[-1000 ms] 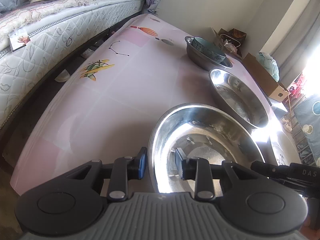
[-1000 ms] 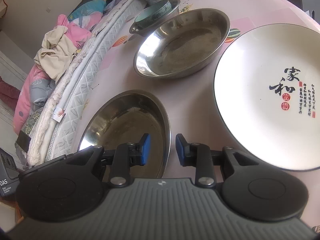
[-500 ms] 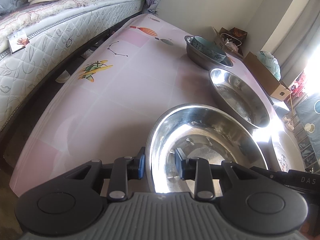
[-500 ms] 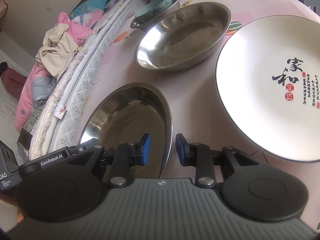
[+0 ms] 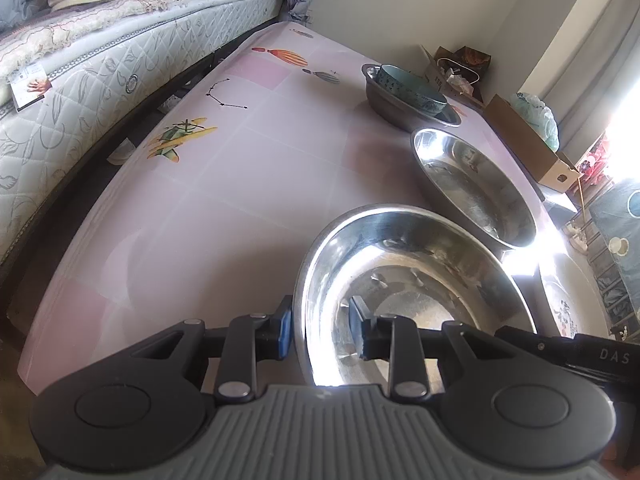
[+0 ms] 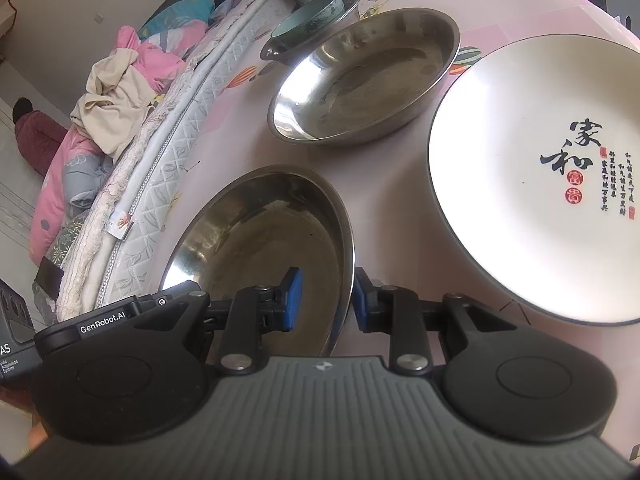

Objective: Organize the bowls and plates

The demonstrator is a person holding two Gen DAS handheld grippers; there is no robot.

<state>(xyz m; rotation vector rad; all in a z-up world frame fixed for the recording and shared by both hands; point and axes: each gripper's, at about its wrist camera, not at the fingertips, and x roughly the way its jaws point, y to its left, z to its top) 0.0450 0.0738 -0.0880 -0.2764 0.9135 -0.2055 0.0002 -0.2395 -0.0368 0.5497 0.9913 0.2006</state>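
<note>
The near steel bowl [image 5: 420, 280] [image 6: 260, 240] sits at the pink table's front edge. My left gripper [image 5: 322, 332] is shut on its left rim, one pad outside and one against the inner wall. My right gripper [image 6: 326, 300] is shut on the opposite rim in the same way. Behind it lies a second, wider steel bowl [image 5: 472, 184] [image 6: 368, 80]. Farther back a teal ceramic bowl [image 5: 408, 88] [image 6: 308, 20] rests inside a third steel bowl [image 5: 400, 114]. A large white plate [image 6: 540, 180] [image 5: 568, 300] with black characters lies to the right.
The pink patterned table [image 5: 240, 180] has bare surface to the left of the bowls. A mattress [image 5: 80, 92] with heaped bedding runs along the table's left side. Cardboard boxes [image 5: 528, 140] stand past the far right edge.
Almost nothing: the dishes have drifted slightly up in the right wrist view. Both grippers keep the same hold on the near bowl's rim.
</note>
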